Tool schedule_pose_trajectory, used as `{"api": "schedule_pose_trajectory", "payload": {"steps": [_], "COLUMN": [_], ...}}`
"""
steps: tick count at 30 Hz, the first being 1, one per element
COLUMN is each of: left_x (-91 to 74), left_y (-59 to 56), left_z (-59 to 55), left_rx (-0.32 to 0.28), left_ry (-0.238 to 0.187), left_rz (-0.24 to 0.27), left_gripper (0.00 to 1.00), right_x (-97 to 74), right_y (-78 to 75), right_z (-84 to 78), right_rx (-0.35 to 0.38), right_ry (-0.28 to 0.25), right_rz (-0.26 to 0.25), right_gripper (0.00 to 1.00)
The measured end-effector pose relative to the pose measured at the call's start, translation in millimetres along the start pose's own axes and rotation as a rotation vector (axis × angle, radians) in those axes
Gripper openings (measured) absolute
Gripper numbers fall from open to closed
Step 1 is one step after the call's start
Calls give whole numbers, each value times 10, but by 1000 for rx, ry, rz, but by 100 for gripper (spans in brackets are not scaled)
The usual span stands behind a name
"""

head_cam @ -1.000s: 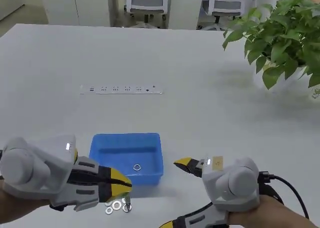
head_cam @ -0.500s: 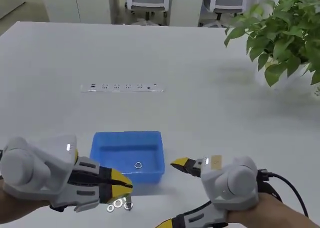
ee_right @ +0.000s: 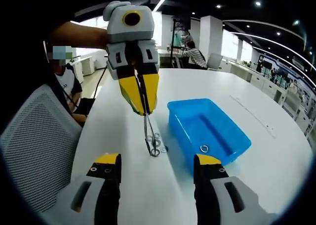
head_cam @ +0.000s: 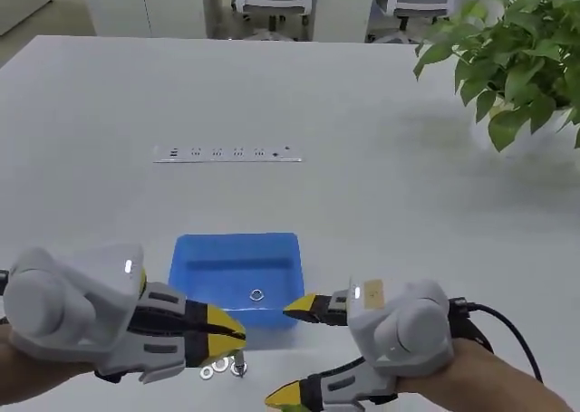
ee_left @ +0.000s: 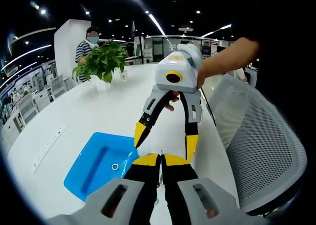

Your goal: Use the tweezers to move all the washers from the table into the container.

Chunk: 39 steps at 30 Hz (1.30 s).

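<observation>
Leftmost, low in the head view: left gripper (head_cam: 228,332), cradled from below by the left hand (head_cam: 27,380), lying about level and pointing right across the table (head_cam: 381,186). Jaws together, clamped on tweezers (ee_right: 147,131), which in the right gripper view slant as a thin metal pair from the yellow jaw tips down to the tabletop. Right at the tweezer points, just below and ahead of those jaw tips: washers (head_cam: 216,369), a small loose cluster lying flat, close against one another. Cannot tell whether any of them is pinched between the points.

Next, just past the left gripper's jaw tips on their far side: blue container (head_cam: 186,253), open on top, with a lone washer (head_cam: 256,294) flat on its floor. Well beyond it, a white power strip (head_cam: 227,154) lying flat.

Further right: right gripper (head_cam: 290,353), held by the right hand (head_cam: 485,376) wrapped under its body, turned to point left at the left gripper, with a black cable looping off its back. Jaws wide apart, gripping nothing. Upper jaw tip just beside the container's near right corner, lower one down by the near edge. From its own view, cluster and tweezer points just ahead between the two jaws, container ahead and off to one side.

Far off beyond the right gripper, a leafy plant (head_cam: 517,59).
</observation>
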State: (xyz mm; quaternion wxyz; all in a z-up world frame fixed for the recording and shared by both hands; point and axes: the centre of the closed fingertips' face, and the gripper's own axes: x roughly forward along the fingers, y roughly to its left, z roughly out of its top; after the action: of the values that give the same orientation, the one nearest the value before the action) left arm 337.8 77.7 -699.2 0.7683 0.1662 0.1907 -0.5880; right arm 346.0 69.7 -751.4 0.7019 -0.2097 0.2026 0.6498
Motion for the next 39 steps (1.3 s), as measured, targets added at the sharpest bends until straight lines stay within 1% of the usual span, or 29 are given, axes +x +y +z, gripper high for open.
{"api": "schedule_pose_trajectory", "payload": {"steps": [2,7,12,15,21,23,28,32,34,37,39], "left_x": [2,6,19,19,17,13,22,29,30,24,24], "left_y": [6,13,4,18,43,58,58,50,51,55,48], "left_z": [0,3,24,25,24,13,13,19,21,12,14], "left_rx": [-7,-14,-15,-20,-37,-40,-47,-47,-48,-49,-54], "left_ry": [-2,-3,-1,0,1,1,0,1,2,3,2], "left_rz": [1,2,-1,-1,-1,0,-6,-6,-4,-3,-2], "left_gripper": [5,5,5,5,5,5,5,5,5,5,5], "right_x": [11,79,157,216,295,323,381,403,411,416,416], "right_y": [3,33,89,113,112,110,92,81,107,114,117], "right_z": [31,56,56,49,74,70,65,93,87,86,83], "right_rx": [-6,-35,-57,-73,-82,-88,-116,-124,-130,-149,-144], "right_ry": [-9,0,12,18,12,17,28,21,26,30,26], "right_rz": [3,24,61,81,106,115,124,126,139,138,136], "right_gripper": [60,55,41,34,28,25,19,14,12,11,11]}}
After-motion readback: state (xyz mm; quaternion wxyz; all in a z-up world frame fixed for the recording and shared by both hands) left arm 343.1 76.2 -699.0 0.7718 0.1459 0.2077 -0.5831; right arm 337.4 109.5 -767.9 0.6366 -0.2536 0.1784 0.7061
